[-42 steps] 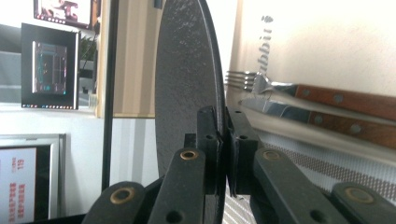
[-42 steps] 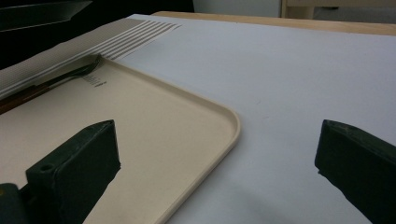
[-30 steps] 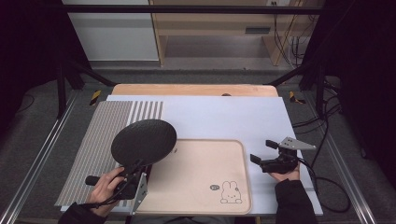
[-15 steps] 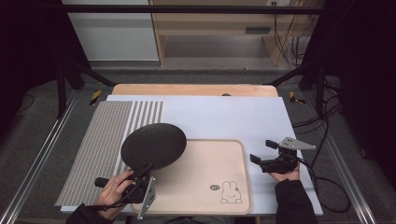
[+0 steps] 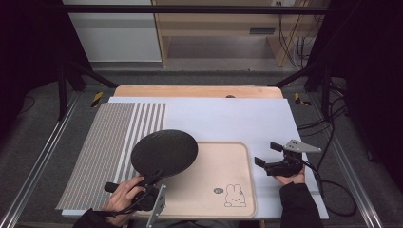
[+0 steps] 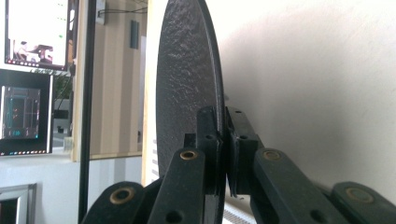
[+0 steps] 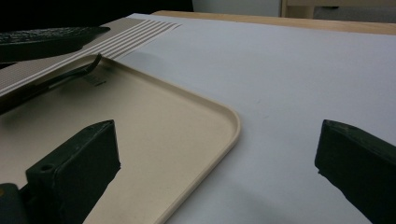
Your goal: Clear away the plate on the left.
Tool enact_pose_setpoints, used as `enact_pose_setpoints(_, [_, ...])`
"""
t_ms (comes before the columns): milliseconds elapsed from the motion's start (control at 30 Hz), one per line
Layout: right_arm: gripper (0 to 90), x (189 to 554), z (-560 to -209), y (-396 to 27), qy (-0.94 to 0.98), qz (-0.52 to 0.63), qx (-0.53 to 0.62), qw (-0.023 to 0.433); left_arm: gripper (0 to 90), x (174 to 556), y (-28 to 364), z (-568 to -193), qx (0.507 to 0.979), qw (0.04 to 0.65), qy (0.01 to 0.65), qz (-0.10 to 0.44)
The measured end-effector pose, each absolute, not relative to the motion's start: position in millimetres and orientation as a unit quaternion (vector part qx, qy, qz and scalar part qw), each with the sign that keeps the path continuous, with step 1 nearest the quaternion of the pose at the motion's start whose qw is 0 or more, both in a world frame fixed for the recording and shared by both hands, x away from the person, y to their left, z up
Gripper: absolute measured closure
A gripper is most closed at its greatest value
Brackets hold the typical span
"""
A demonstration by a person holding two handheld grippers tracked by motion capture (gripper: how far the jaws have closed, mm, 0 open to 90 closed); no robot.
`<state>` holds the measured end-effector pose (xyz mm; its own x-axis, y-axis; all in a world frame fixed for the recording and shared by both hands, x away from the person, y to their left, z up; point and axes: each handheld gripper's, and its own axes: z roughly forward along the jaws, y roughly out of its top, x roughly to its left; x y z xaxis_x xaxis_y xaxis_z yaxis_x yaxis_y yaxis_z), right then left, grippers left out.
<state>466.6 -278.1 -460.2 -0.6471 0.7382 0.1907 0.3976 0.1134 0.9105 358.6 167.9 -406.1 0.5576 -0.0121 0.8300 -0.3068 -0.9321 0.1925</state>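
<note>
A round black plate (image 5: 164, 153) hangs over the left end of the beige tray (image 5: 223, 164), its right part above the tray and its left part above the striped mat (image 5: 114, 142). My left gripper (image 5: 154, 176) is shut on the plate's near rim. In the left gripper view the plate (image 6: 184, 88) stands edge-on, pinched between the two pads (image 6: 238, 149). My right gripper (image 5: 266, 154) rests to the right of the tray, open with nothing between its fingertips (image 7: 81, 158). In the right gripper view the tray's corner (image 7: 224, 121) lies between the jaws and the plate (image 7: 46, 37) shows far left.
A white sheet (image 5: 228, 118) covers the table, with a wooden board edge (image 5: 199, 91) at the back. The tray bears a rabbit drawing (image 5: 234, 195) near its front right corner. Cables (image 5: 332, 190) trail off the right side. Metal rails (image 5: 38, 161) frame the table.
The left gripper has carried the black plate to the right, from over the striped mat toward the tray. The right gripper has stayed still.
</note>
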Motion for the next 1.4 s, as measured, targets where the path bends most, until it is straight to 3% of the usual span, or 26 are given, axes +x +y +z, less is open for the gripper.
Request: enact_pose_setpoints(1400, [0.1,466.4,-459.7,-278.6,0.729,0.542,0.388,0.159,85.3,348.2,121.6,-422.9,0.883,0.18,-0.142,0.41])
